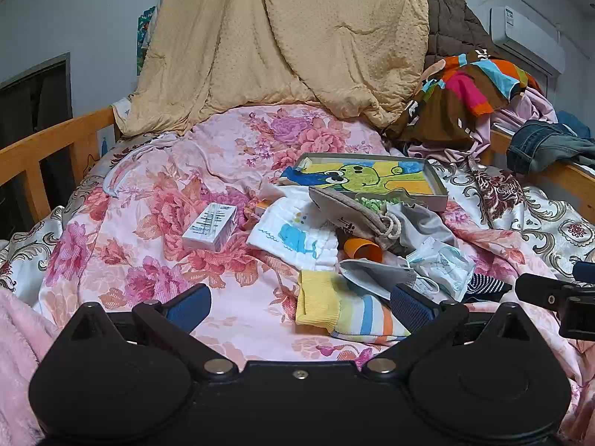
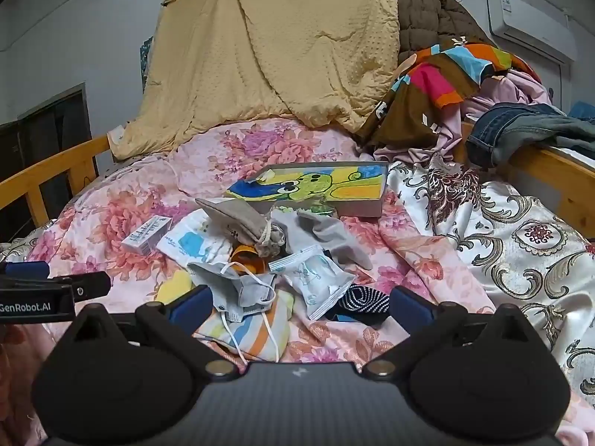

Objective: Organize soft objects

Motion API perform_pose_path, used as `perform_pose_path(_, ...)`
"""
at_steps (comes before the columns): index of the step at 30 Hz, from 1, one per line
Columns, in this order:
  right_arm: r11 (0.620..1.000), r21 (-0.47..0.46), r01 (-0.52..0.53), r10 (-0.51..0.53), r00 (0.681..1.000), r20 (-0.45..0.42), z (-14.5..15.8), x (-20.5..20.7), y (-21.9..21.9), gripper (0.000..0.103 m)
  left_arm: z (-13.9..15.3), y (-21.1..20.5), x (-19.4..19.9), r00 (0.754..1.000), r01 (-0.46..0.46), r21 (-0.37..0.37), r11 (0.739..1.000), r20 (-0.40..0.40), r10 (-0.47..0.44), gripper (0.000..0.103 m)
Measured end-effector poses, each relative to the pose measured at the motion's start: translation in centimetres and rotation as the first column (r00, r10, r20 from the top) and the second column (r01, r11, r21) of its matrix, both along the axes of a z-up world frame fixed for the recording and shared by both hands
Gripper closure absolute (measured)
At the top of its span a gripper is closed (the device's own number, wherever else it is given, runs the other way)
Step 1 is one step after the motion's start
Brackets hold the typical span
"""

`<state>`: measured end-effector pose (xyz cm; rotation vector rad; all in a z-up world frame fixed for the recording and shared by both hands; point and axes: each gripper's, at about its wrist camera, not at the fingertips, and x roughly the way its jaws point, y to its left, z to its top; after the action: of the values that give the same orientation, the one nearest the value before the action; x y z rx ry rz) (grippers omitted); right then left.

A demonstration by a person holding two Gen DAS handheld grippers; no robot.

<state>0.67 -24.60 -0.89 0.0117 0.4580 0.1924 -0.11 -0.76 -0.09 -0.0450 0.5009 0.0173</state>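
Both grippers, left gripper (image 1: 299,306) and right gripper (image 2: 299,303), hovered wide and empty at bottom centre. The yellow striped cloth sock (image 1: 346,314) lay between the left fingers; a grey face mask (image 2: 238,290) overlapping it risked being snagged.

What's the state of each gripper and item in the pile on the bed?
left gripper: open, empty
right gripper: open, empty
striped sock: lying flat
grey face mask: crumpled on the sock
wrapped mask packet: sealed
drawstring pouch: cinched shut
orange cup: on its side
white box: closed
picture tray: tilted
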Motion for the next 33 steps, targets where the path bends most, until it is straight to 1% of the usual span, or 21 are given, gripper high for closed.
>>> perform_pose_path(33,1.000,0.000,0.002,-0.002,1.000,0.006,0.00,-0.09,-0.06,0.000,-0.02,0.16,0.01,1.000,0.003,0.001,1.000,0.002,-0.003,0.001)
